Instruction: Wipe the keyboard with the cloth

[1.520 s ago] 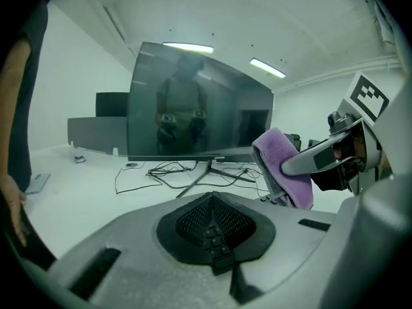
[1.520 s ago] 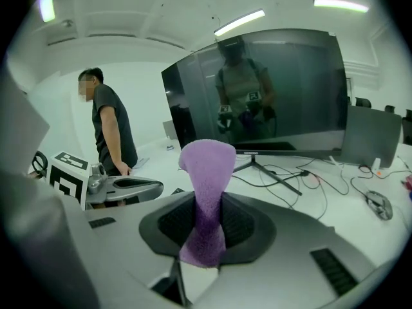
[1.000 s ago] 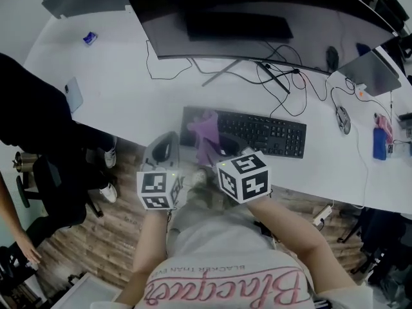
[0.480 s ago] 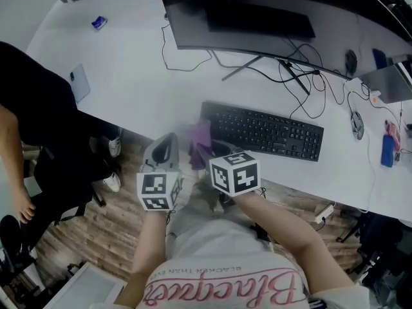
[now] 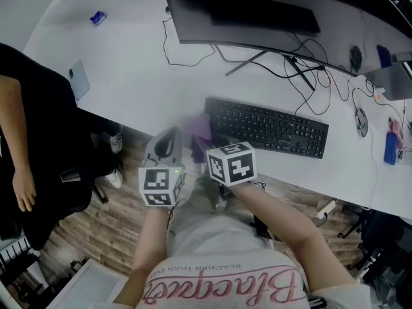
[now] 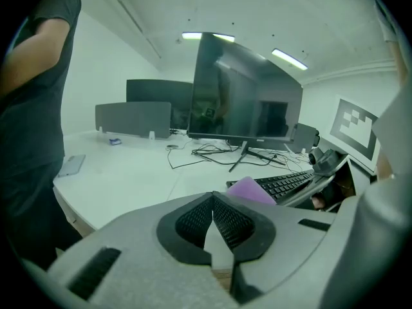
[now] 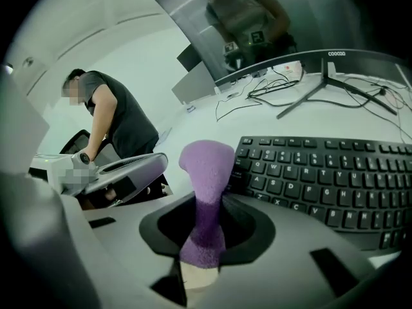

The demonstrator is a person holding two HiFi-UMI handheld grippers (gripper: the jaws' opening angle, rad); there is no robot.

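The black keyboard (image 5: 267, 126) lies on the white desk (image 5: 141, 89), below the monitor. A purple cloth (image 5: 201, 131) hangs just off the keyboard's left end, near the desk's front edge. My right gripper (image 5: 211, 143) is shut on that cloth (image 7: 205, 192), which sticks up from between the jaws, with the keyboard (image 7: 322, 172) right behind it. My left gripper (image 5: 168, 141) is to the left, over the desk edge. Its jaws (image 6: 212, 223) are shut with nothing in them, and the cloth (image 6: 250, 189) and keyboard (image 6: 283, 182) lie to its right.
A wide curved monitor (image 5: 244, 11) stands at the back with tangled cables (image 5: 290, 69) under it. A phone (image 5: 78, 79) and a small blue item (image 5: 98, 18) lie at far left, a mouse (image 5: 361, 121) at right. A person in black (image 5: 26, 140) stands left of the desk.
The right gripper has drawn the cloth back off the keyboard's left end toward the desk's front edge. The left gripper has stayed where it was.
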